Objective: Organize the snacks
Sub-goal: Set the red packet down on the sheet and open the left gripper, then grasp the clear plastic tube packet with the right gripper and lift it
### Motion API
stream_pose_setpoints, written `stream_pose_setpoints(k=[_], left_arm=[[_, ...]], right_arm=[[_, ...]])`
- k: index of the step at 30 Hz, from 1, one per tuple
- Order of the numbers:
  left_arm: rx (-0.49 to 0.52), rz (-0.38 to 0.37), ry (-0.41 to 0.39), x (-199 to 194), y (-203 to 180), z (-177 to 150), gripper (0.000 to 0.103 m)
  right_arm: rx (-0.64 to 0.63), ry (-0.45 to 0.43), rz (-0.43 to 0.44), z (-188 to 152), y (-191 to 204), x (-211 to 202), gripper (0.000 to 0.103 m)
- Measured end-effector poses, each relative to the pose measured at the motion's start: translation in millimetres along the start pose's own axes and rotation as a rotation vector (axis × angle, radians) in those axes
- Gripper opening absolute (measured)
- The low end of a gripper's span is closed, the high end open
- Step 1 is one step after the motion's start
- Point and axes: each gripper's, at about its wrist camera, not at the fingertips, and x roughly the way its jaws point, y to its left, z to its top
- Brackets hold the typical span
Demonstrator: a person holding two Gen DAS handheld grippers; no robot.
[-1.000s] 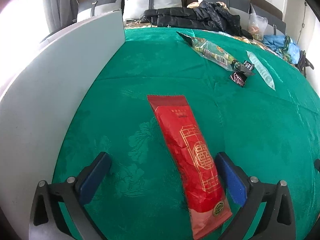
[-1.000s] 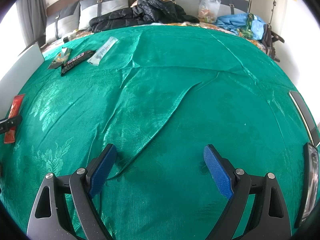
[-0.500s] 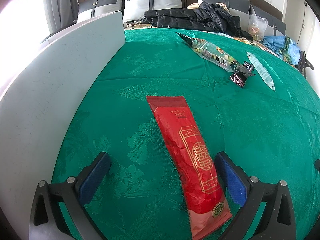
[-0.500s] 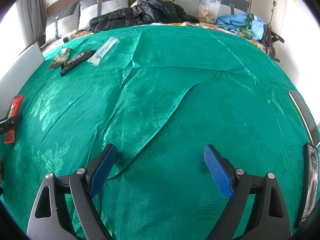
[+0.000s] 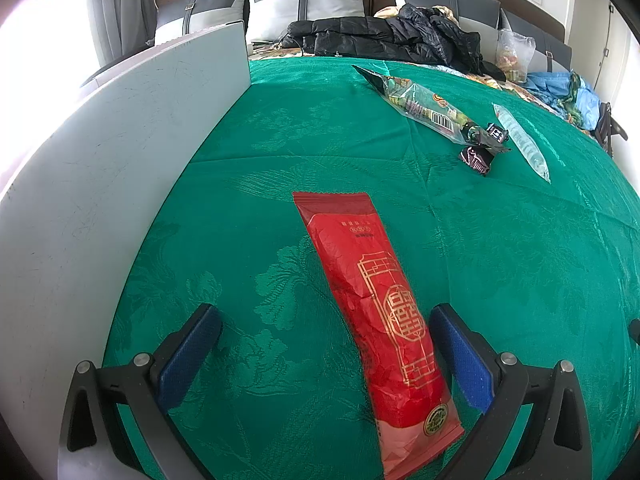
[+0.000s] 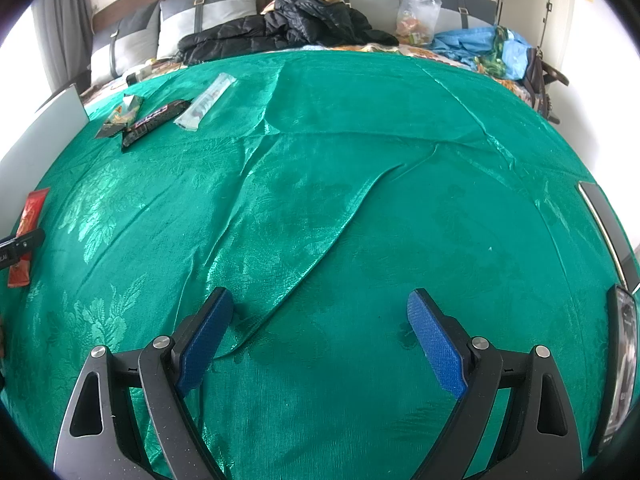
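Observation:
A long red snack pack with gold print lies flat on the green cloth. My left gripper is open and low over it; the pack's near half lies between the fingers, close to the right finger. The pack also shows at the far left of the right wrist view. Farther back lie a clear-and-green snack bag, a dark wrapped bar and a clear pale packet; these show in the right wrist view as bag, bar and packet. My right gripper is open and empty over bare cloth.
A white board stands upright along the left edge of the cloth. A black jacket, grey pillows, a clear bag of sweets and blue cloth lie at the back. A dark flat device lies at the right edge.

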Motion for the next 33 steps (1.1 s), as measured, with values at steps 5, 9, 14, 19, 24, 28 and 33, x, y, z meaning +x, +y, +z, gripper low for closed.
stream_pose_setpoints(k=[5, 9, 14, 19, 24, 28, 33], left_arm=[[0.000, 0.000, 0.000, 0.2, -0.1, 0.0, 0.103], [0.000, 0.000, 0.000, 0.2, -0.2, -0.1, 0.103], [0.000, 0.000, 0.000, 0.4, -0.1, 0.1, 0.103], [0.000, 0.000, 0.000, 0.5, 0.0, 0.0, 0.103], [0.000, 0.000, 0.000, 0.7, 0.0, 0.1, 0.103], [0.000, 0.000, 0.000, 1.0, 0.0, 0.1, 0.103], [0.000, 0.000, 0.000, 1.0, 0.0, 0.3, 0.103]], right_arm=[[-0.011, 0.014, 0.004, 1.2, 0.1, -0.2, 0.090], [0.073, -0.019, 0.080, 29.3, -3.6, -9.2, 0.090], [0.152, -0.009, 0.206, 114.8, 22.5, 25.9, 0.090], [0.129, 0.078, 0.218, 178.6, 72.5, 90.9, 0.087], [0.010, 0.143, 0.180, 189.2, 117.6, 124.0, 0.074], [0.044, 0.161, 0.174, 181.5, 109.8, 124.3, 0.021], [0.090, 0.181, 0.247, 157.8, 80.9, 100.9, 0.019]])
